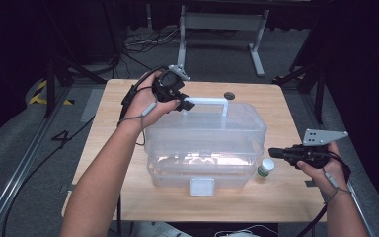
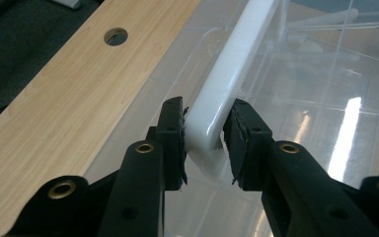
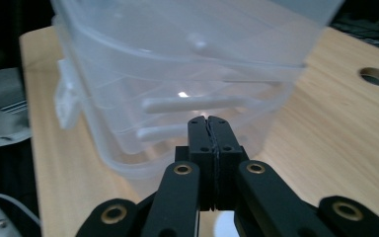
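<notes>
Right hand-held gripper [image 3: 209, 123]: jaws clenched together on nothing; held level, aimed at the container's right end wall, likely waiting or steadying
Small jar [image 1: 265, 167]: upright on the surface [image 1: 286, 197], just beside the container
Clear container [image 1: 205, 143]: mid-surface; long axis left to right
White handle [image 2: 227, 74]: atop the lid, along that axis
Left hand-held gripper [image 2: 205, 143]: grasping the handle's left end, probably to lift

The clear box [image 1: 205, 148] has a white handle [image 1: 207, 101] and white latch [image 1: 202, 186]; at 3 o'clock stands a white-capped, seemingly green-labelled bottle [image 1: 265, 167] on the pale wood-grain desk [image 1: 108, 133].
</notes>
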Available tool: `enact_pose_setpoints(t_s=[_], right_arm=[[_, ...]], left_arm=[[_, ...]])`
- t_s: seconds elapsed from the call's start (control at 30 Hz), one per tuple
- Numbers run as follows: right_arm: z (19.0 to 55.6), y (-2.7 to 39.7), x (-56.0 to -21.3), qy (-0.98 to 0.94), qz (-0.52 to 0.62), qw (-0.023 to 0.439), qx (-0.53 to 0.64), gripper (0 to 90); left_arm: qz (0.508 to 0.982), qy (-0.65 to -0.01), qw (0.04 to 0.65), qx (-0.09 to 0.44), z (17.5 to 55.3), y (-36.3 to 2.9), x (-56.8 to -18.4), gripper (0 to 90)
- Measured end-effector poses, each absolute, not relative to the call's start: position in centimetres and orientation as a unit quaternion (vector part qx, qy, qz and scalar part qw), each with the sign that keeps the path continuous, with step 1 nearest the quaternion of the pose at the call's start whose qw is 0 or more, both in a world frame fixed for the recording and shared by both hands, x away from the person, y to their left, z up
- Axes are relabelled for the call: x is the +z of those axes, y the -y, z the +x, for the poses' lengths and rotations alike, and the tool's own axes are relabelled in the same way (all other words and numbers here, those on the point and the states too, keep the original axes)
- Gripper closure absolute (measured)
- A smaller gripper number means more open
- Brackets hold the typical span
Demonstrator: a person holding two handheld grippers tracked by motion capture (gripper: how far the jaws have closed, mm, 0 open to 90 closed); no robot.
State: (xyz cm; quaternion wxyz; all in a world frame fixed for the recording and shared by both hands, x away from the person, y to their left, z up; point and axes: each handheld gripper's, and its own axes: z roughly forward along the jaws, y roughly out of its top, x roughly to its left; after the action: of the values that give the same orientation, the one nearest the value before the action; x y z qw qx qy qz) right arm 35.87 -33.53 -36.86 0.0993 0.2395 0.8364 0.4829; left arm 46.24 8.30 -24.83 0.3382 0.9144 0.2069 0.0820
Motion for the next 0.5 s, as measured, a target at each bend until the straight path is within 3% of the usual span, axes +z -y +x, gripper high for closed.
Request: enact_pose_setpoints(t_s=[0.23, 0.5], right_arm=[[35.7, 31.6, -37.1, -0.833, 0.198, 0.065, 0.512, 90.0], [35.6, 31.2, -37.0, -0.830, 0.196, 0.070, 0.517, 90.0]], left_arm=[[0.914, -0.208, 0.338, 0.081, 46.2, -8.3, -24.7, 70.4], [0.914, -0.204, 0.341, 0.081, 46.1, -8.4, -24.9, 70.5]])
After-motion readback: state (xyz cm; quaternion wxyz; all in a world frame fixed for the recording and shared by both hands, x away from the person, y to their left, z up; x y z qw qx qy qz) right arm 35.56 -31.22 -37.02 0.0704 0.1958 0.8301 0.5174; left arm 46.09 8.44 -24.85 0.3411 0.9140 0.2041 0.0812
